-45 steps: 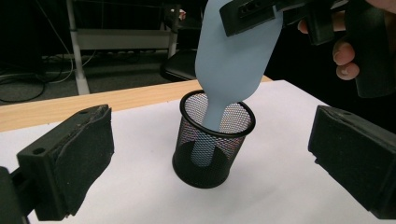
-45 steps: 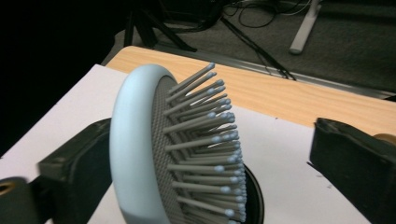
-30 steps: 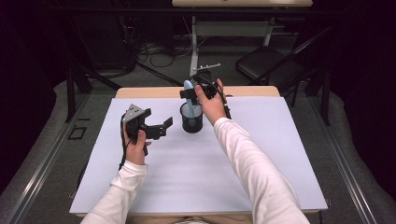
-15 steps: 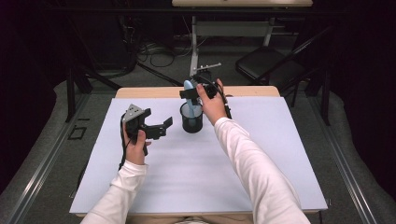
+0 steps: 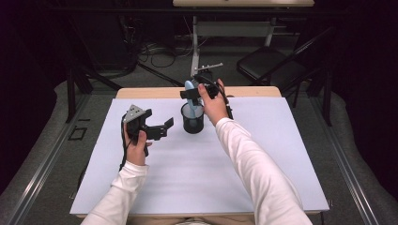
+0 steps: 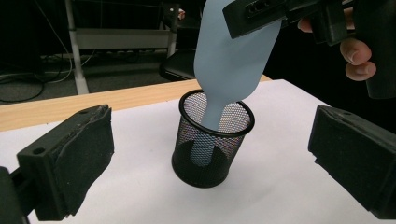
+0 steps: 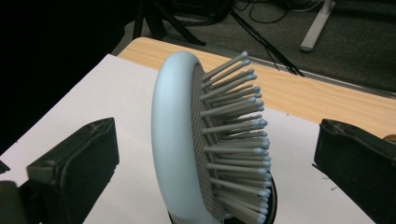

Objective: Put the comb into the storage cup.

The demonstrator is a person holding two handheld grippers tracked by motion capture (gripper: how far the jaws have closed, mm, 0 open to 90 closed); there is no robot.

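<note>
- A pale blue hairbrush (image 5: 189,89) is standing handle-down in a black mesh cup (image 5: 193,118), just above the centre of the high view, on the white worktop (image 5: 197,178).
- The right gripper (image 5: 193,92) is hovering at the brush head; in its own view the jaws are standing apart on either side of the head, released.
- The left gripper (image 5: 160,130) is sitting left of the cup, jaws spread wide and grasping nothing.
</note>
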